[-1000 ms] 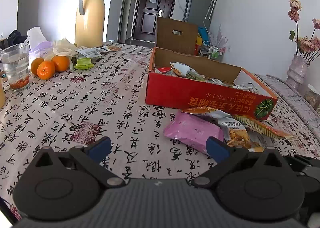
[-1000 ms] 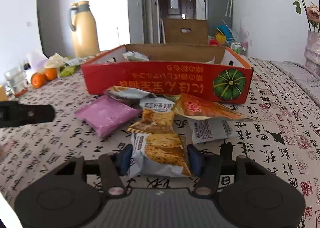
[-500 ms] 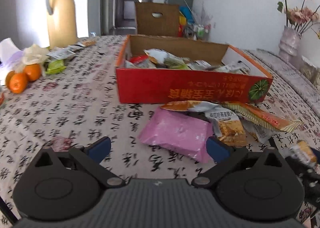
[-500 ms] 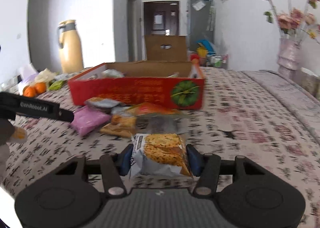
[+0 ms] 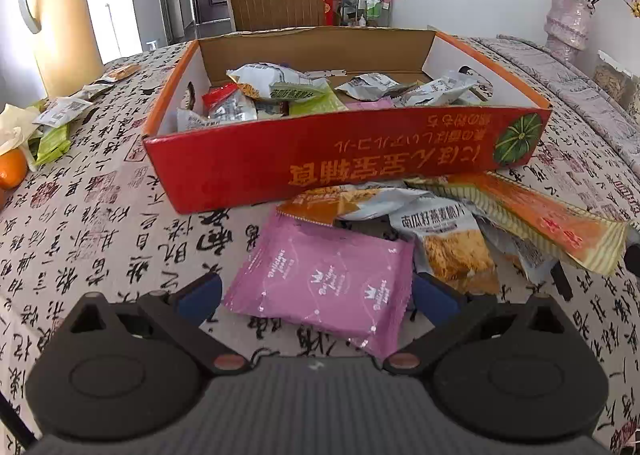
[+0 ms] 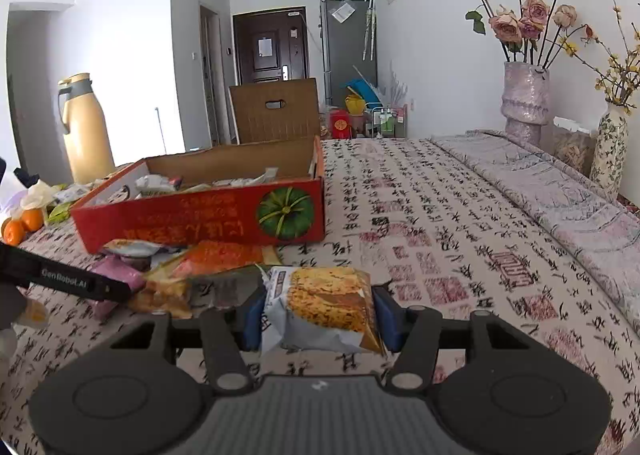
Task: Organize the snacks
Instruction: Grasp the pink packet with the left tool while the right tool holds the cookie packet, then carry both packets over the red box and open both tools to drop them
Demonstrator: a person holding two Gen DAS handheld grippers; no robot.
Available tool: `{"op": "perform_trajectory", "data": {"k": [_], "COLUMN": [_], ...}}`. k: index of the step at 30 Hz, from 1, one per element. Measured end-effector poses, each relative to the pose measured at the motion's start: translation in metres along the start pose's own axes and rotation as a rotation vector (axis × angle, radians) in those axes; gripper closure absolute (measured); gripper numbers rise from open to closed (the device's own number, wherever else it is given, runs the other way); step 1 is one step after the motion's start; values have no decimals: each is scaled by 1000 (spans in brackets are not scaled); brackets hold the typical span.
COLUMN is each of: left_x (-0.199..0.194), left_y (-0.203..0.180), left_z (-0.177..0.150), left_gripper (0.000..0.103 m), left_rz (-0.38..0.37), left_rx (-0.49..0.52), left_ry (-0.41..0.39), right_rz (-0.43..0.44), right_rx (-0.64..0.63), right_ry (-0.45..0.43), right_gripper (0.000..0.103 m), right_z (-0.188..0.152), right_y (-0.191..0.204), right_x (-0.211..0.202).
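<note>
In my left wrist view, the left gripper (image 5: 316, 295) stands wide open at lower centre, its blue pads on either side of the pink snack packet (image 5: 324, 279) without pressing it. Above sits the red cardboard box (image 5: 344, 163) holding snacks. In my right wrist view, the right gripper (image 6: 318, 313) clamps a cracker packet (image 6: 324, 307) at lower centre, right of the pile.
</note>
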State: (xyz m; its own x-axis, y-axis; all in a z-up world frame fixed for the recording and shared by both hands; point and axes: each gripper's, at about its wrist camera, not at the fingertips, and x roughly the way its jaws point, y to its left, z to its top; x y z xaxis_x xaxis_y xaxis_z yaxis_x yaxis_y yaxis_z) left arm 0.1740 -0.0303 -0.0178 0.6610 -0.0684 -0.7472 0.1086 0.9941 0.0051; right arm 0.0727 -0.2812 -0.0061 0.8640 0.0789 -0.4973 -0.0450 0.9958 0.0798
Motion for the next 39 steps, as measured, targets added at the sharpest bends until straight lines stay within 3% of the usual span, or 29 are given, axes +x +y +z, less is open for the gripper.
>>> {"op": "perform_trajectory", "data": {"k": [9,16,21,22,39], "left_x": [17,17,8,5,-66], "left_y": [0,-2,-4,-5,1], "left_z": [3,-1,-5,-6,-31], "left_gripper": [0,2,26,36,38], "left_rz": [1,9,-12,-13,-12], "left_rx": [-5,3,19,19,-31], "left_ry": [30,8,-13,-20,-167], "right_rz": [-9,-12,-14,-14,-5], "right_rx": [19,23,22,21,4], "right_ry": [16,30,30,29,-40], "right_gripper": [48,48,48,48,48], "right_z": [6,6,5,5,5], "right_y": [-9,-11,-11,-10,-6], "right_x": [17,23,22,21,-17]}}
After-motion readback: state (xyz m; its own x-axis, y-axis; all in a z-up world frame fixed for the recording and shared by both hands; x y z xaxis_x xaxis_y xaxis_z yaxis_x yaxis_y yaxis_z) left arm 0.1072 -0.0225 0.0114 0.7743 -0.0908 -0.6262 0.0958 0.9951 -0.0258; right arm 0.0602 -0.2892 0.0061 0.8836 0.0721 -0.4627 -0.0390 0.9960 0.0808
